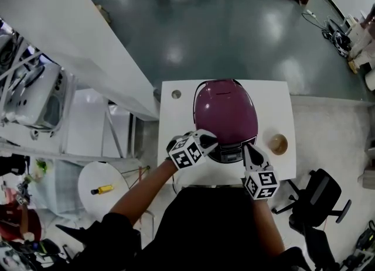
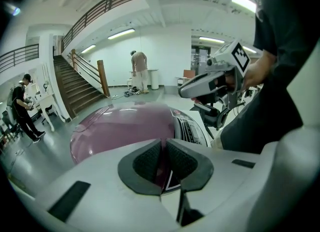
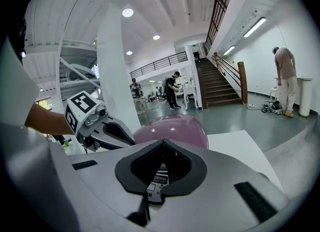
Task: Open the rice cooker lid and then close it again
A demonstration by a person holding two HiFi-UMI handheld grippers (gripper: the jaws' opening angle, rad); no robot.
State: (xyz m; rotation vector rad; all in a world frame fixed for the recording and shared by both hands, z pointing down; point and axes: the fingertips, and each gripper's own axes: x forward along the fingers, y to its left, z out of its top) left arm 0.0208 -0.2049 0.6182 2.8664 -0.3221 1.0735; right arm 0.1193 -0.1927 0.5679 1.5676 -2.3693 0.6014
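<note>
**A:** Where does the rice cooker stand?

**B:** In the middle of the table, with its control panel toward the near edge and its lid down.

**A:** And the tongs?

**B:** The left gripper is at the cooker's front left. Its jaws are closing to a slit, with nothing seen between them. The right gripper is at the front right, clenched and empty.

**A:** How will the lid handle?

**B:** Probably stiff and hinged at the back, and the glossy dome looks slippery. It is better taken at the front lip or latch.

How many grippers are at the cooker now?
2. Left gripper at front left of the rice cooker, jaws closing, nothing clearly between them; right gripper at its front right, shut. None hidden.
</note>
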